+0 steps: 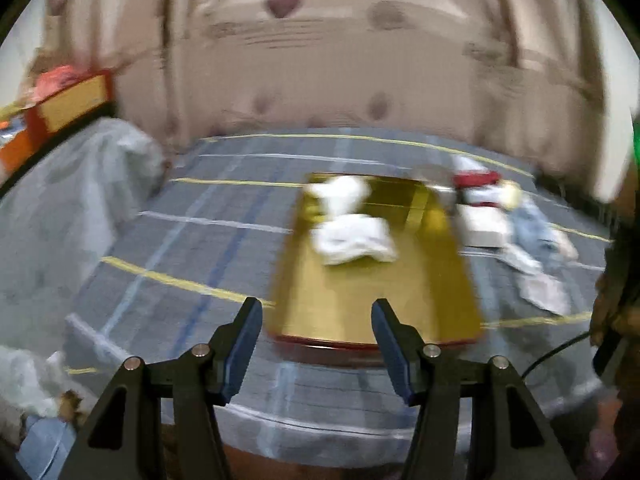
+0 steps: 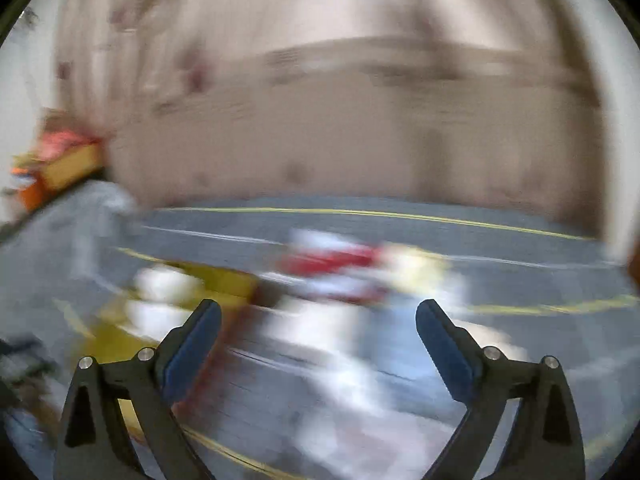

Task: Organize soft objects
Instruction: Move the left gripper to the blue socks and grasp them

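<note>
The left gripper (image 1: 317, 310) has its fingers (image 1: 245, 344) spread with nothing between them; they hang over the near edge of a gold tray (image 1: 360, 300) that lies on a bed (image 1: 192, 248) covered in a grey plaid sheet. Two white folded cloths (image 1: 352, 240) already rest in the far half of the tray. The right gripper (image 2: 318, 312) has its fingers (image 2: 444, 348) spread very wide and holds nothing.

Beyond the right fingers, heavily smeared by motion blur, lies the unsorted pile (image 2: 340, 272): something red and white, something pale yellow, and a light bluish piece nearer the camera. In the left wrist view the same pile sits just beside the tray's right side, touching or nearly so. What each item is cannot be told.

The chief risk is judged to lie with the right hand. The blur suggests fast travel, and a grasp attempted at that pace could pinch two overlapping pieces at once, or snag the sheet beneath. A pull toward the tray could also drag a neighbouring item along or nudge the tray, which looks light on a soft mattress. The left fingers are placed where they could steady the tray's near edge.

Both grippers point forward and moderately downward toward the bed, the left more steeply. At the right edge of the left view part of a dark sleeve (image 1: 616, 312) shows.
</note>
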Available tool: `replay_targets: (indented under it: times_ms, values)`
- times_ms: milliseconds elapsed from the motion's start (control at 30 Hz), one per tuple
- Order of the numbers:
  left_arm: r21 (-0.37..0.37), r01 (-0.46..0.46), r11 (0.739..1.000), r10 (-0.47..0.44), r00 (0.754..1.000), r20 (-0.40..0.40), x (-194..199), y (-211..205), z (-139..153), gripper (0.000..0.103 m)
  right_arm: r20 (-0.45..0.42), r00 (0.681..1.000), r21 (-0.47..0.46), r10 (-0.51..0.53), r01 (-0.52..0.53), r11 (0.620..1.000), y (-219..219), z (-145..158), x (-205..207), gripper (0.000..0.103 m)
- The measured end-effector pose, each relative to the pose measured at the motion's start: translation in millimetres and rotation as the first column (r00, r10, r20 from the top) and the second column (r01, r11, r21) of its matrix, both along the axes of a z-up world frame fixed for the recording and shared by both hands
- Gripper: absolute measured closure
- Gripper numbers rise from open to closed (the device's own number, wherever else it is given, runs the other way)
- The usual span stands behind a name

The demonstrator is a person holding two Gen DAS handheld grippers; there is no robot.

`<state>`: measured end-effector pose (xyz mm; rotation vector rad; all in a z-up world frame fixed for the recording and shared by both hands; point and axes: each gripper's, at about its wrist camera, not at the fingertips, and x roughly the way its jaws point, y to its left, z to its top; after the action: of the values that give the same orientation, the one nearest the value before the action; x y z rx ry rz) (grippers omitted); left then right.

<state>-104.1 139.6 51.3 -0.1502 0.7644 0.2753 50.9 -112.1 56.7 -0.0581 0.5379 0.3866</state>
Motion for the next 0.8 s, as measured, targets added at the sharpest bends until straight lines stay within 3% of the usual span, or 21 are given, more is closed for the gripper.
replay_targets:
  times_ms: [100,167,300,333,467,600,667,800]
  values:
    - [-0.063,0.130,0.989,-0.129,0.991,0.015,13,-28,11,0.045,0.015,0.982,-0.174,-0.187,0.187,0.967,-79,-24,3,0.004]
    - [-0.095,0.218,0.971,-0.216,0.976,0.028,30,-50,22,0.045,0.017,0.962,-0.226,-0.274,0.271,0.936,-118,-35,8,0.004]
    - [-0.176,0.364,0.915,-0.364,0.931,0.033,78,-100,35,0.045,-0.028,0.910,-0.194,-0.414,0.402,0.895,-189,-50,19,0.004]
    - [-0.202,0.404,0.892,-0.407,0.913,0.026,98,-117,37,0.045,-0.045,0.904,-0.169,-0.425,0.413,0.895,-200,-52,19,0.004]
    - [-0.246,0.464,0.851,-0.482,0.876,-0.017,156,-162,32,0.045,-0.086,0.892,-0.107,-0.445,0.435,0.894,-216,-60,26,0.004]
    - [-0.269,0.479,0.836,-0.515,0.854,-0.077,205,-189,18,0.045,-0.110,0.903,-0.089,-0.416,0.408,0.909,-216,-66,33,0.004]
    - [-0.231,0.456,0.859,-0.495,0.856,-0.149,230,-200,6,0.045,-0.126,0.907,-0.074,-0.402,0.395,0.916,-219,-70,31,0.004]
    - [-0.260,0.438,0.860,-0.491,0.850,-0.191,255,-206,-10,0.045,-0.156,0.908,-0.046,-0.390,0.388,0.921,-223,-74,31,0.004]
